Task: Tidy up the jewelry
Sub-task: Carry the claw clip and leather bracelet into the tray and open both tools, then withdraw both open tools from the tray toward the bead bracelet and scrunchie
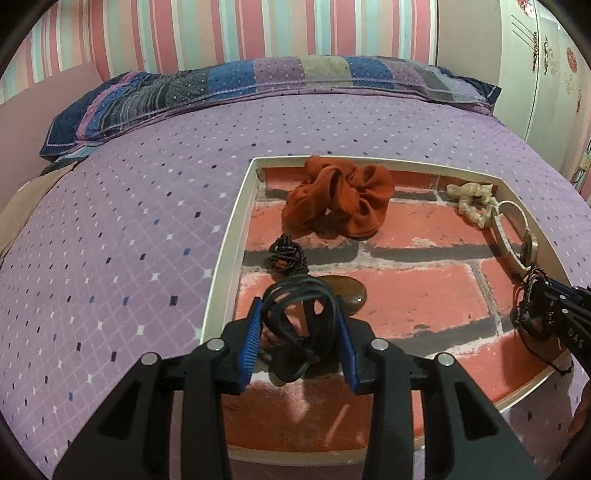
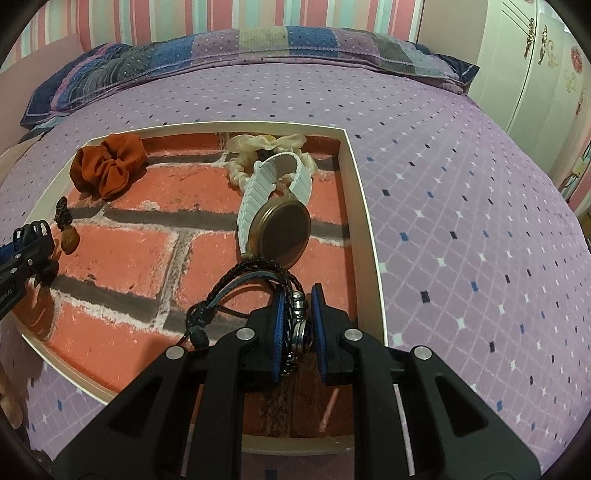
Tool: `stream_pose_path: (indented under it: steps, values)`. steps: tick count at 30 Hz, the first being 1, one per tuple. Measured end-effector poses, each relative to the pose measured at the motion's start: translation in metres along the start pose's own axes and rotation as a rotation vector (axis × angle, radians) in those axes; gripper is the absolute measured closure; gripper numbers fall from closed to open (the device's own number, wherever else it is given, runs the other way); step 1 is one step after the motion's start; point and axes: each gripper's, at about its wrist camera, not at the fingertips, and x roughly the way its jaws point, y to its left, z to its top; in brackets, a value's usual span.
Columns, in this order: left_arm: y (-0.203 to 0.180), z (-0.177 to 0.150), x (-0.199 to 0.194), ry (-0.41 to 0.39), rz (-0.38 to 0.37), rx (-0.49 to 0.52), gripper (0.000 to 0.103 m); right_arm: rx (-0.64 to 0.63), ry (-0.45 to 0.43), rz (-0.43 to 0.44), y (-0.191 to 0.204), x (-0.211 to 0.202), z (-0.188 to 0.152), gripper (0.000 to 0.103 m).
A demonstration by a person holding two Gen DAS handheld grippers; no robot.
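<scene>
Left gripper (image 1: pixel 299 332), low centre of its view, pinches a limp black cord bundle (image 1: pixel 299 306) over the white brick-print tray (image 1: pixel 225 254). Right gripper (image 2: pixel 299 325) nips a floppy braided dark leather bracelet (image 2: pixel 251 277) at its metal charm: light, slippery, so grip the braid.

Purple quilted bed (image 1: pixel 129 221), striped wall (image 1: pixel 221 29)

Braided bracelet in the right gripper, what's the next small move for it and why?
Probably lower it a little and open over bare tray floor just in front of the watch. The right gripper is shut on the braided bracelet, which already sits over the tray near its right wall. The left gripper holds a black cord bundle at the opposite side, so nothing crowds that spot.
</scene>
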Motion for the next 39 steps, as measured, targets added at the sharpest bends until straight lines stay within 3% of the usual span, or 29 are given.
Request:
stream_pose_path:
  steps: [2,3,4,6,13,19,21,22,39]
  values:
    - [0.0,0.0,0.001,0.012,-0.003,-0.005,0.056,0.0,-0.004,-0.002,0.001,0.0,0.001,0.078]
    - [0.0,0.0,0.001,0.01,-0.003,-0.006,0.051,0.001,-0.008,0.001,0.001,-0.001,0.001,0.064]
    - [0.0,0.0,-0.001,0.0,0.003,-0.006,0.043,-0.002,-0.018,0.008,0.002,-0.002,0.001,0.057]
    - [-0.002,0.0,-0.008,-0.029,0.006,0.001,0.036,-0.02,-0.036,-0.006,0.005,-0.005,0.001,0.051]
    - [-0.01,0.004,-0.027,-0.083,-0.006,0.011,0.034,-0.013,-0.126,-0.007,0.006,-0.024,0.003,0.022]
    - [-0.01,-0.006,-0.055,-0.123,-0.047,-0.016,0.033,0.018,-0.215,0.017,0.004,-0.053,-0.011,0.014]
    - [-0.011,-0.016,-0.064,-0.126,-0.049,-0.013,0.027,0.001,-0.23,0.022,0.007,-0.059,-0.021,0.014]
    - [-0.012,-0.02,-0.069,-0.134,-0.046,-0.009,0.023,-0.012,-0.23,0.021,0.009,-0.061,-0.025,0.014]
    - [-0.001,-0.102,-0.161,-0.186,-0.022,0.008,0.022,-0.012,-0.132,0.058,-0.011,-0.113,-0.111,0.014]
